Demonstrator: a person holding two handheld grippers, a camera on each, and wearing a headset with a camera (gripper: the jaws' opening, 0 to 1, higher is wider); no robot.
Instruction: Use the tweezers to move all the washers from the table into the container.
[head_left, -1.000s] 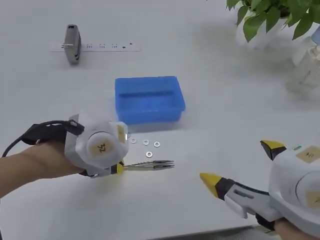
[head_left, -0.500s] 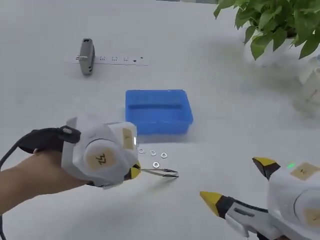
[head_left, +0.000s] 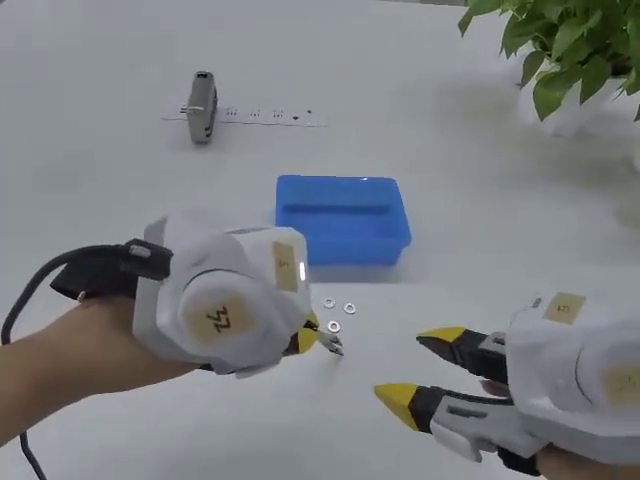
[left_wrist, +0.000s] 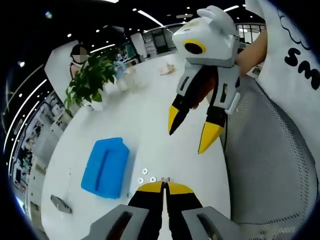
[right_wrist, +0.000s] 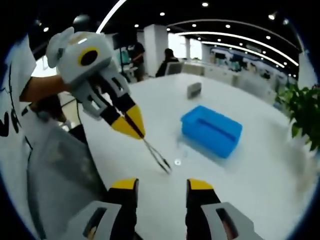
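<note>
My left gripper (head_left: 308, 338) is shut on the thin metal tweezers (head_left: 331, 345), whose tips point down at the white table just below three small washers (head_left: 333, 326). The blue container (head_left: 345, 215) stands behind the washers. In the left gripper view the tweezers (left_wrist: 163, 179) stick out between the closed yellow jaws of the left gripper (left_wrist: 164, 189), with the washers (left_wrist: 145, 171) and the container (left_wrist: 105, 167) beyond. My right gripper (head_left: 420, 368) hovers open to the right of the tweezers. The right gripper view shows the right gripper (right_wrist: 162, 185) open, facing the tweezers (right_wrist: 156, 156) and one washer (right_wrist: 177, 161).
A white power strip with a grey adapter (head_left: 203, 107) lies at the back left. A green plant (head_left: 570, 40) stands at the back right. A grey mesh chair (left_wrist: 270, 165) is near the table's front edge.
The left gripper has tilted the tweezers from lying flat to pointing down near the washers. The right gripper has come up and left toward them. The head camera has shifted.
</note>
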